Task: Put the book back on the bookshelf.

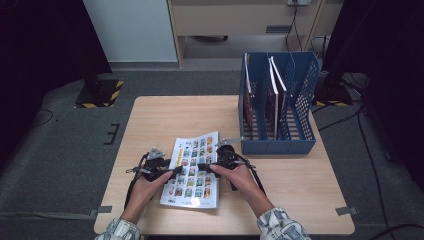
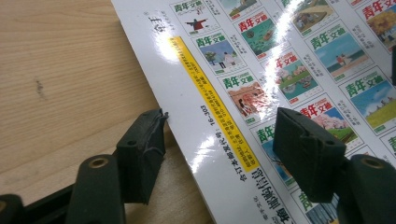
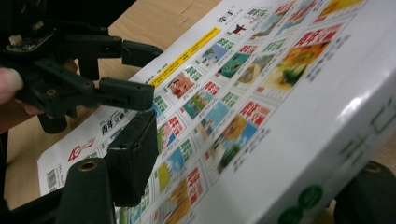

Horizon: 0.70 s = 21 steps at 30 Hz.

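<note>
On the worktop (image 1: pixel 150 120) in the high view, the magazine (image 1: pixel 192 170) lies flat near the front edge, left tongs (image 1: pixel 174 171) at its left edge, right tongs (image 1: pixel 205 167) at its right; blue file rack (image 1: pixel 278 102) stands behind to the right, already holding books. Left gripper view: jaws apart, straddling the magazine's edge, one over bare wood, one over the cover, neither pressing, so open. Risk: closing here pinches only the top cover and the glossy sheet peels or creases. Right gripper view: spine edge sits tilted up between the jaws; right jaw mostly hidden, so I can't tell if it's clamped. Risk: a shallow bite on slick paper slips on lift, and the magazine flops or hits the rack wall.
</note>
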Tool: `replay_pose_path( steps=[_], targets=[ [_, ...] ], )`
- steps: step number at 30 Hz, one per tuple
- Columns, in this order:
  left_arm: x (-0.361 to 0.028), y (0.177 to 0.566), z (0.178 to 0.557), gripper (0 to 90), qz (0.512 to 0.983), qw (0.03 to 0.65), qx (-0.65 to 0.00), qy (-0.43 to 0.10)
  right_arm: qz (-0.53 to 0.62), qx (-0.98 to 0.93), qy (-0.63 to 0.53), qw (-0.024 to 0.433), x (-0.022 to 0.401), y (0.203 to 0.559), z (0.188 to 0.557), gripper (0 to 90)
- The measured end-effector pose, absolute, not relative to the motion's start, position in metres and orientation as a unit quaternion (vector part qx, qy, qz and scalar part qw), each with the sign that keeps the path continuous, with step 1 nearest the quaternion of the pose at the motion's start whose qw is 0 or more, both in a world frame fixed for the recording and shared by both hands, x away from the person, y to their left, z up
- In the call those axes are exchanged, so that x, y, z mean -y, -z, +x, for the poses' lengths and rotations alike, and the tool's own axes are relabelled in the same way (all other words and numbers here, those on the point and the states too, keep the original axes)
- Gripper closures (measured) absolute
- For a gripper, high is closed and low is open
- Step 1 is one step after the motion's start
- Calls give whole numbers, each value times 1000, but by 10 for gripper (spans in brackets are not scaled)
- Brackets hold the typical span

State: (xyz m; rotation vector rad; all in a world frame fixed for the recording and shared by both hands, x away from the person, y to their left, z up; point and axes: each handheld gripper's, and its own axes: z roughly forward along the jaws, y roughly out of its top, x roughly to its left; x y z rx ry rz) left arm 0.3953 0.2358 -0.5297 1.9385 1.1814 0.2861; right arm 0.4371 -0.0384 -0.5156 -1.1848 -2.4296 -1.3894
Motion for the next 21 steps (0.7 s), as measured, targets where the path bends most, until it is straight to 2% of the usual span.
replay_pose_path(
  steps=[7, 16, 21],
  targets=[
    [-237, 531, 395, 323, 768, 419, -472, -111, -392, 810, 434, 37, 29, 505, 442, 328],
    [-237, 531, 395, 325, 768, 418, -474, -110, -402, 811, 422, 46, 17, 505, 450, 315],
    [-235, 529, 395, 328, 764, 412, -483, -112, -415, 808, 417, 39, 17, 503, 454, 438]
  ],
)
